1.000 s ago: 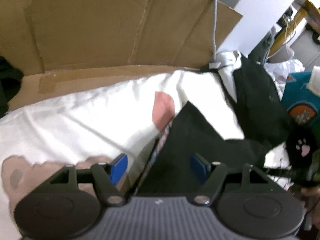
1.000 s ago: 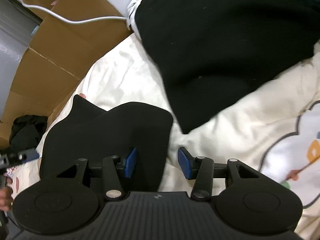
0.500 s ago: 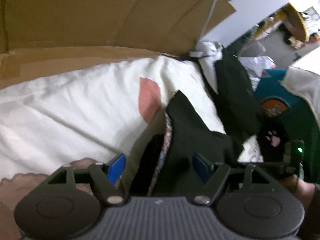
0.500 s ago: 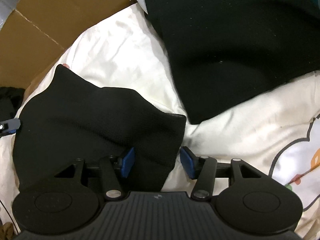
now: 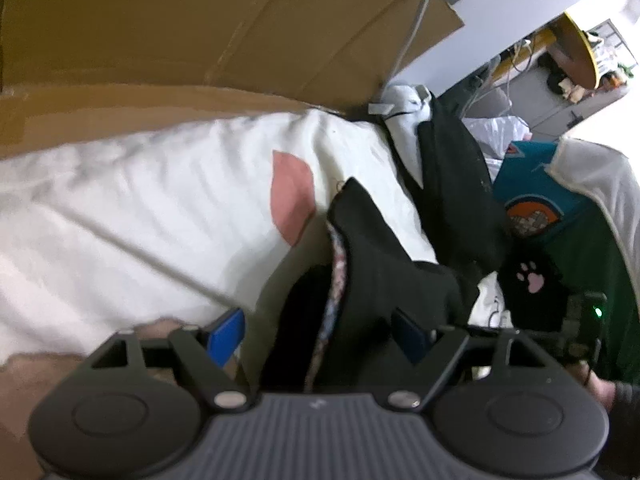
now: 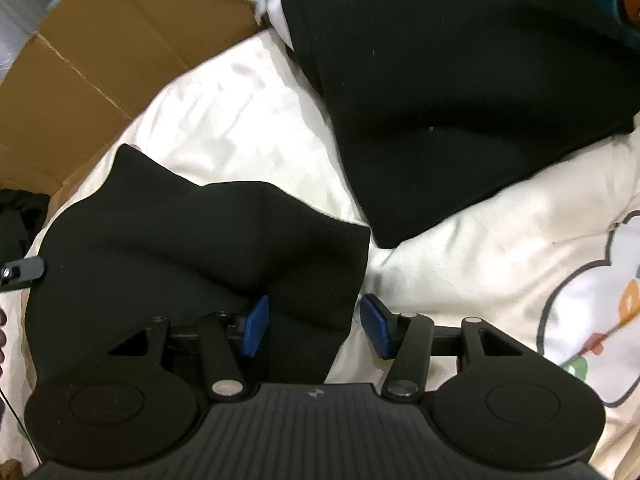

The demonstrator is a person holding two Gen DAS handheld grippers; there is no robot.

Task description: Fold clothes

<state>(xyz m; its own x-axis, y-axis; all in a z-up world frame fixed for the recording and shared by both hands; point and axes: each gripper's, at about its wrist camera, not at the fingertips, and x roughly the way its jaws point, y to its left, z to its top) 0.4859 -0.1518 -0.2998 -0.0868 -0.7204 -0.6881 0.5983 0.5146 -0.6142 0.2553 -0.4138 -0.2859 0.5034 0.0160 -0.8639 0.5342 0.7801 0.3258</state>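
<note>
Right wrist view: right gripper (image 6: pixel 314 326) and left gripper (image 5: pixel 320 334), fingers spread, straddle the black garment (image 6: pixel 192 248) on the cream bedding (image 6: pixel 248 104); clamping both edges evenly would likely keep any fold square.

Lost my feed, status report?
Left gripper open, right gripper open, both straddling small black garment. Folded black stack close beside.

Brown cardboard (image 5: pixel 192 28) stands flat along the back, a white cable (image 5: pixel 416 24) hanging in front of it. Pale wall (image 5: pixel 516 12) beyond, with a cluttered yellow-edged table (image 5: pixel 576 52) in bright light.
</note>
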